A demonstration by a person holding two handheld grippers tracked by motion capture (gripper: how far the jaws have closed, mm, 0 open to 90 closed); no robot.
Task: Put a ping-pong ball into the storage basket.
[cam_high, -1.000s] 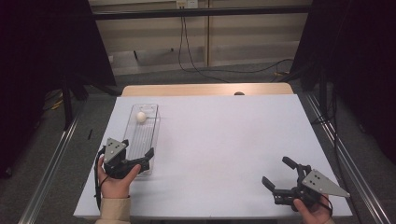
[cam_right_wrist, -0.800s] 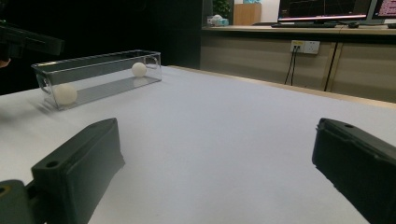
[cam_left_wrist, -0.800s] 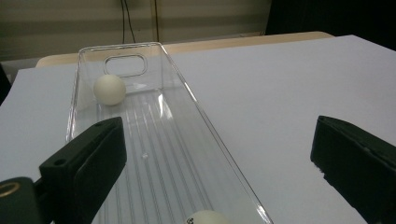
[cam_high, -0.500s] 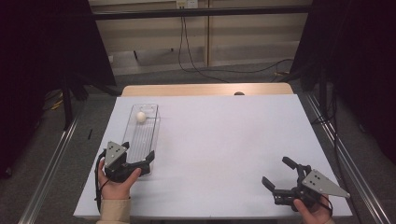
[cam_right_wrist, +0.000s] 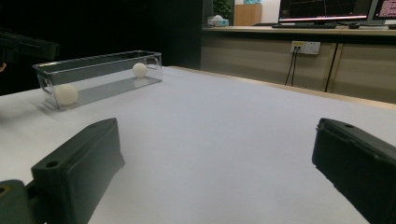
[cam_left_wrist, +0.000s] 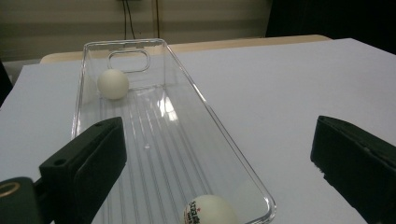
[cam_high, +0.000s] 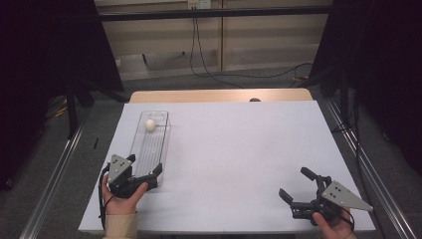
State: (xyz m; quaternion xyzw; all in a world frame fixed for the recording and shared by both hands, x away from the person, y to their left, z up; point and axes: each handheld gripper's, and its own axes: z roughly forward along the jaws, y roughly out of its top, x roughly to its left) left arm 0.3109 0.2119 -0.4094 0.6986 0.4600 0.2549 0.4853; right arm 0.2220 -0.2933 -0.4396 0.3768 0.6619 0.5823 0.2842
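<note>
From the high view, the left gripper (cam_high: 144, 175) sits wide open and empty at the near end of a long clear plastic tray (cam_high: 141, 147) on the white surface (cam_high: 239, 149); one white ball (cam_high: 150, 124) lies at the tray's far end. The right gripper (cam_high: 297, 191), also wide open and empty, rests well apart at the near right.

In the left gripper view, a second white ball with printed lettering (cam_left_wrist: 210, 212) lies at the tray's near end.

In the right gripper view, both balls lie in the tray.

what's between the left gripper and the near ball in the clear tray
Nothing visible. The left gripper hangs open above the clear tray's near end, and the near ball lies just below between its fingers. The tray has no lid, though its walls flank the ball closely.
</note>
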